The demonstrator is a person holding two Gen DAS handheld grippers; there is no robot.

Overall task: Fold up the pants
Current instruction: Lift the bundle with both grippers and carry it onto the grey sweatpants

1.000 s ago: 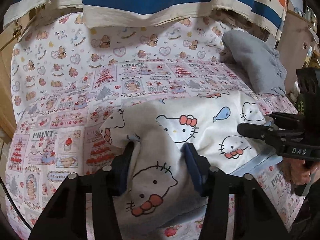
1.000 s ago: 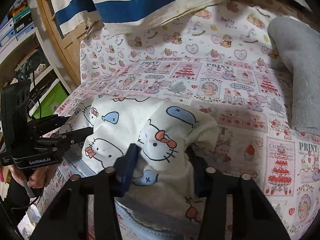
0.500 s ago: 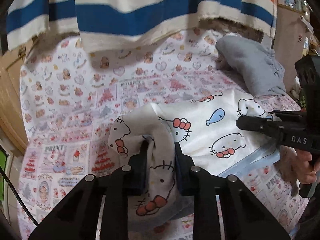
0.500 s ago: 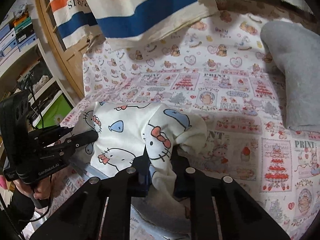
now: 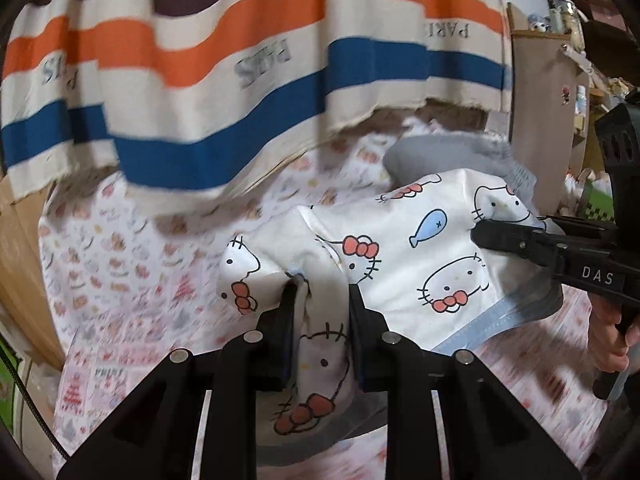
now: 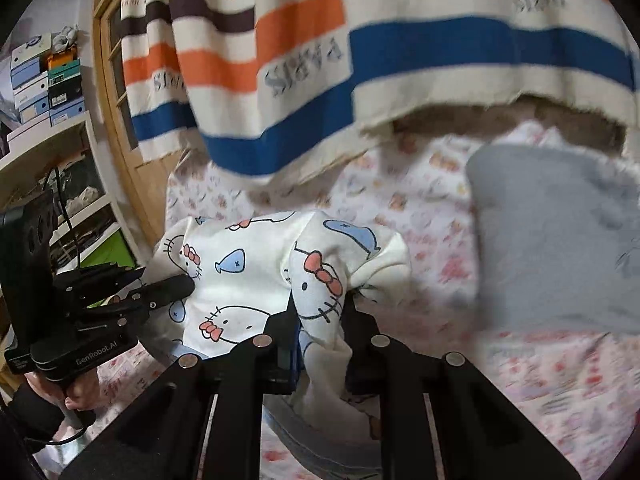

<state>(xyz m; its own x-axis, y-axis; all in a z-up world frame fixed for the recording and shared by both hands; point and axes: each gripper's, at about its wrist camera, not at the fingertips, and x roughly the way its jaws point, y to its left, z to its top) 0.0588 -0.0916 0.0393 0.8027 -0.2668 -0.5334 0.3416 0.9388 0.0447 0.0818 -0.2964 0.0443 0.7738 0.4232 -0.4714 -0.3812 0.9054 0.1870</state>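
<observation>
the left gripper (image 5: 322, 308) and right gripper (image 6: 318, 320), wide apart around the cloth a second ago, have each pinched shut on a bunched end of the pants (image 5: 404, 264) and lifted it off the bed (image 5: 120, 280), so the fold's carry looks underway. both point forward and somewhat down from the bottom centre of their frames, the pants stretched between them mid-frame, their lower hem trailing near the bed, the striped cloth (image 5: 240, 80) hanging across the top.

White pants (image 5: 400, 256), seemingly cat-and-fish print
</observation>
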